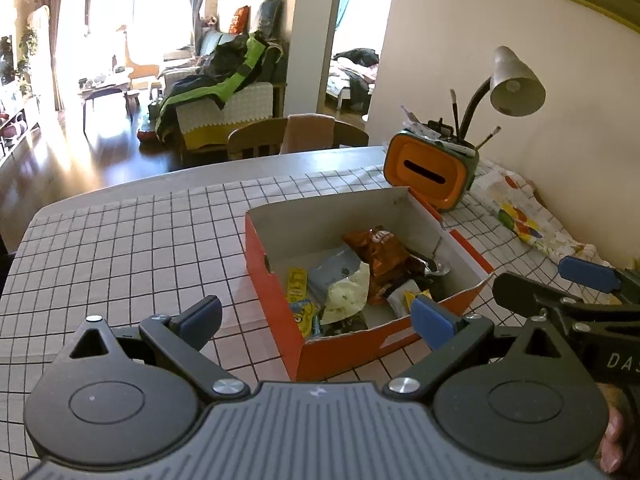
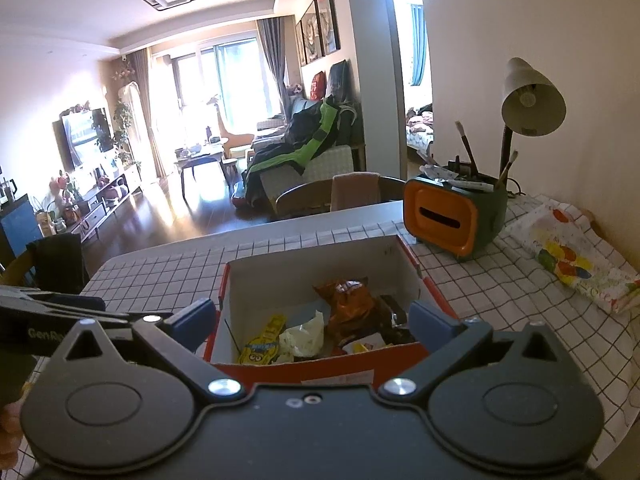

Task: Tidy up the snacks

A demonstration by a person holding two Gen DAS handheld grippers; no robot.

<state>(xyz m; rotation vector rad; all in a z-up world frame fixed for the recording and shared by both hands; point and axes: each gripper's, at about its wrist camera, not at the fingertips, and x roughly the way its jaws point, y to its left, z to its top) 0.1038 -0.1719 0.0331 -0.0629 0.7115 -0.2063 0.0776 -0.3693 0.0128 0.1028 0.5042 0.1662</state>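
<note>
Both tongs are spread wide with nothing between the blue pads: the left tongs [image 1: 316, 322] sit at the near left corner of the box, and the right tongs [image 2: 314, 320] line up almost dead centre on its near short wall, so I'd say the right hand has the straighter shot in. Just ahead of them is the orange cardboard shoebox with the white inside [image 2: 256, 280], open-topped on the grid-checked table [image 1: 120, 248], its long axis running away from the tongs toward the far wall. Snacks are all already down inside: a yellow cartoon-print packet [image 2: 260, 344] at the near left, a crumpled pale-yellow wrapper [image 2: 304, 334] beside it, and a crinkly orange-brown chip bag [image 2: 352, 308] further back. I can't see any loose snacks on the cloth, so this looks close to done. Any reach has to go over the near wall and down. Beyond the box's far right corner stands an orange-fronted green desk organiser with brushes [image 2: 452, 216], then a grey gooseneck lamp [image 2: 532, 100]; a folded fruit-print cloth [image 2: 576, 260] lies off right.
</note>
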